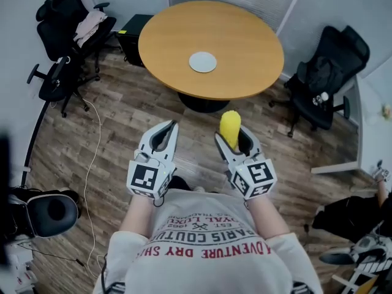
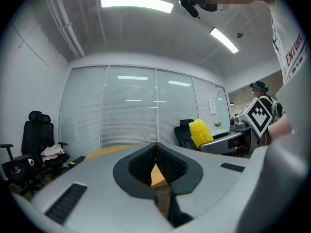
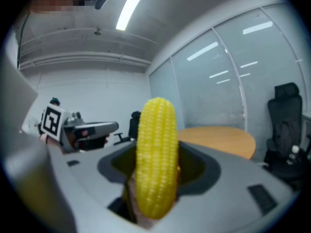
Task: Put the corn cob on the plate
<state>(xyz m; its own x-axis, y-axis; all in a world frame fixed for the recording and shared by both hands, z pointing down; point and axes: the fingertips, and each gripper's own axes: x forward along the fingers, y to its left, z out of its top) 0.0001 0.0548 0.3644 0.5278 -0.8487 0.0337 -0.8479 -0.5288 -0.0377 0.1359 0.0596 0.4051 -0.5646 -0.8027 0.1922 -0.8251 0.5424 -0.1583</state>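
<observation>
Chairs (image 1: pixel 61 8), black, office type, two, at far left on the wood-plank floor (image 1: pixel 128 112); a pale cloth (image 1: pixel 90 23) is draped over the rear one. White cable (image 1: pixel 92 158), trailing across the floor beside them. Left gripper (image 1: pixel 166 132), grey, held over the floor in front of the person's white printed shirt (image 1: pixel 208 244), short of the desk (image 1: pixel 245 41). Its fingers (image 2: pixel 172 165) are closed tip to tip with nothing between the dark pads; a small gap below the tips shows the wood-coloured top beyond. Desk: round, wood top, dark base, ahead of both grippers. Plate (image 1: pixel 203 62), small, round, pale grey, lying flat near the middle of the desk, well apart from both grippers. Right gripper (image 1: pixel 235 137), grey, just beside the left one and about level with it, also over the floor. Its fingers (image 3: pixel 197 165) are clamped on the corn cob (image 1: pixel 229 126). Corn cob: yellow, standing roughly upright between the pads, its rounded tip rising well clear of the fingertips; it is held in the air near the desk's front edge, not on the plate. Right-hand chair (image 1: pixel 324 72), black, office type, beside the desk, with a small white object on it.
</observation>
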